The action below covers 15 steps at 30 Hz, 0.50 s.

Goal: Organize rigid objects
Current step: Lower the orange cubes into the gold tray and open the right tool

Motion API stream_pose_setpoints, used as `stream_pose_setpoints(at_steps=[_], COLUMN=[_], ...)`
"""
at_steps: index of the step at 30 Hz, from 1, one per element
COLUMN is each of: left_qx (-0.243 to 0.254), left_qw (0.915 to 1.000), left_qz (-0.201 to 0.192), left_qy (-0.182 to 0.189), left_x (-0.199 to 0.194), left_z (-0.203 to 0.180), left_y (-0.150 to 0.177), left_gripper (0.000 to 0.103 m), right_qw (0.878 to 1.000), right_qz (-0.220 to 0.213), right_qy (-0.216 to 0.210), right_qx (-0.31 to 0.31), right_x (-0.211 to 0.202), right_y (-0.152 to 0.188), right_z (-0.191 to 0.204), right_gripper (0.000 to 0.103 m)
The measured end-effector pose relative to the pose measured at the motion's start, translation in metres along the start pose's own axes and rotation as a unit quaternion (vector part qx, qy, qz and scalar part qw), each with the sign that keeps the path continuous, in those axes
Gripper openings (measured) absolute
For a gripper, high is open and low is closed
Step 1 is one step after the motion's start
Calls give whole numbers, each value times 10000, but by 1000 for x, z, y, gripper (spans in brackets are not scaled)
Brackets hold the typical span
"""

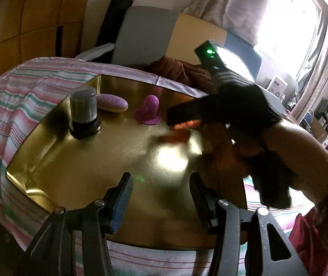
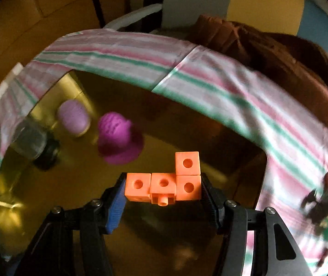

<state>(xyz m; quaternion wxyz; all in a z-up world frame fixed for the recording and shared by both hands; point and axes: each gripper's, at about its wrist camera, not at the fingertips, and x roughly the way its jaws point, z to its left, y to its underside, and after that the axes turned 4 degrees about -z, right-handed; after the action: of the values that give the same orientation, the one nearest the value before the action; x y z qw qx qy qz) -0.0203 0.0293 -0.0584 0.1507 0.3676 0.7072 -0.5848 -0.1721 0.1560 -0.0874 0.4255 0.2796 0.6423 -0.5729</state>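
A gold tray [image 1: 76, 161] lies on a striped cloth. On its far left stand a dark jar with a clear cap [image 1: 84, 112], a lilac oval piece [image 1: 112, 102] and a magenta cone-shaped piece [image 1: 149, 111]. My left gripper [image 1: 160, 184] hangs open over the tray's near edge with nothing between its fingers. My right gripper [image 2: 162, 185] is shut on an orange piece of joined cubes [image 2: 164, 185] above the tray [image 2: 187, 126]. The magenta piece [image 2: 118, 138] sits just ahead and left of it. In the left wrist view the right gripper [image 1: 182, 124] is blurred, held by a gloved hand.
A striped pink and green cloth [image 2: 141, 62] surrounds the tray. A brown bundle of cloth [image 2: 267, 53] lies behind it. A small dark toy figure [image 2: 322, 197] lies on the cloth at the right. A grey chair [image 1: 145, 34] stands beyond the tray.
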Motion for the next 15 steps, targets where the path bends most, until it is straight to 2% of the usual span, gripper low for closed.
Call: stream_pose_setpoints(at_steps=[3, 7, 9, 12, 15], left_qx=[-3, -84, -99, -92, -34], left_qw=[10000, 10000, 9999, 9999, 10000], left_qz=[11, 11, 26, 43, 35], left_qy=[32, 31, 15, 26, 22], left_x=[0, 1, 1, 2, 1], left_z=[1, 4, 3, 2, -1], left_y=[1, 1, 2, 3, 4], left_gripper=[52, 52, 52, 52, 52], right_qw=[9999, 9981, 9967, 9929, 9891], right_qz=[-92, -570, -743, -1007, -1202], right_qy=[103, 155, 19, -234, -284], right_qx=[75, 177, 324, 580, 808], right_x=[0, -24, -38, -57, -75], right_y=[-5, 1, 8, 21, 32], right_z=[-6, -16, -24, -36, -46], right_gripper=[65, 69, 74, 75, 78])
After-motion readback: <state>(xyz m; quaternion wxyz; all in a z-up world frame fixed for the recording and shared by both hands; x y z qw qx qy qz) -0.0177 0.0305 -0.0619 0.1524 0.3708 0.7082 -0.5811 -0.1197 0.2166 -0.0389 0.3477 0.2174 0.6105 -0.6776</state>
